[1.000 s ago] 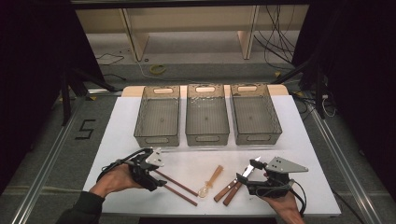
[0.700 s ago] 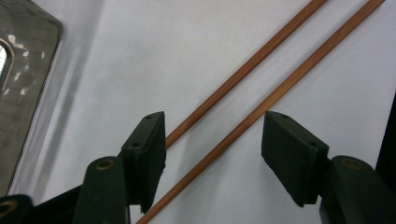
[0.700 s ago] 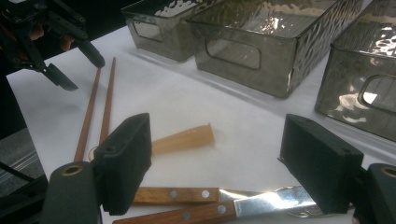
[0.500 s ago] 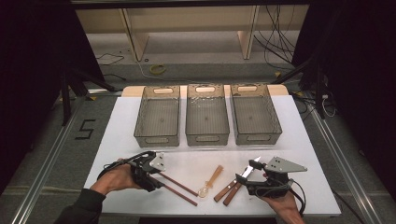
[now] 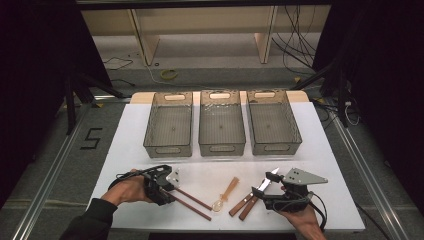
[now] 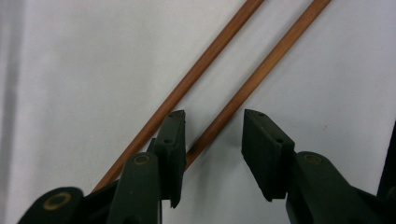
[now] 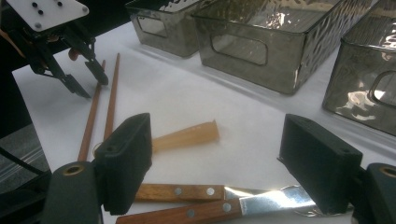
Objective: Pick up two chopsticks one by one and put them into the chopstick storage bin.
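My left gripper (image 6: 212, 149) gaped over one chopstick (image 6: 261, 74) — closing risked nudging its twin (image 6: 205, 65); right gripper (image 7: 224, 158) released too.

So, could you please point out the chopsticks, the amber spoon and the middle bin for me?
chopsticks (image 6: 261, 70): left gripper view, shaft of the stick lying between the open jaws.
amber spoon (image 7: 187, 135): right gripper view, its flat handle.
middle bin (image 5: 222, 147): high view, near wall by the handle cut-out.
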